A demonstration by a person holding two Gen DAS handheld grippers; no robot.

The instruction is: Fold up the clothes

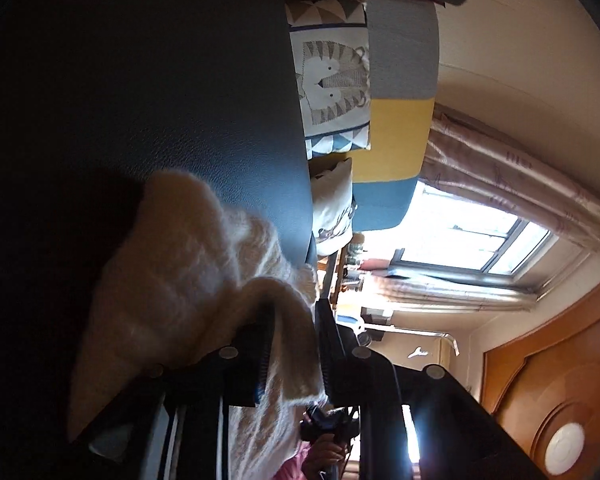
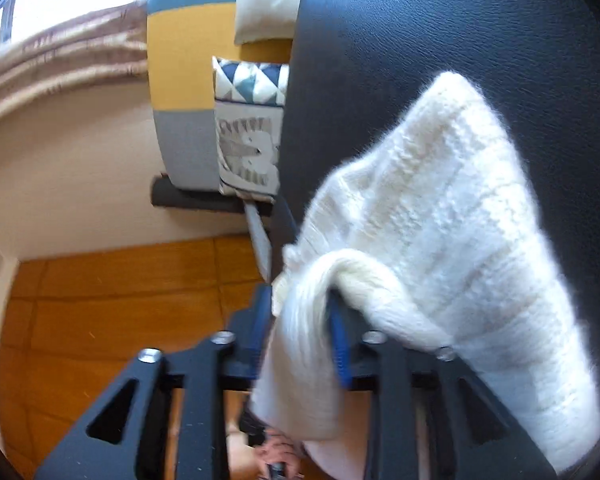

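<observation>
Left gripper (image 1: 292, 344): jaws standing a little apart, pinching a fold of the white fuzzy sweater (image 1: 188, 264) between them. Right gripper (image 2: 300, 336): jaws likewise narrowly parted, clamping a bunched edge of the same sweater (image 2: 439, 232). Sweater is draping ahead of both grippers across the dark table (image 2: 439, 32). Both views are tilted.

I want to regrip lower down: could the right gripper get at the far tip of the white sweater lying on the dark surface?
Probably not as things stand. The right gripper is shut on a bunched edge of the white sweater, so it would need to let go first. The dark surface around the tip looks bare.
</observation>
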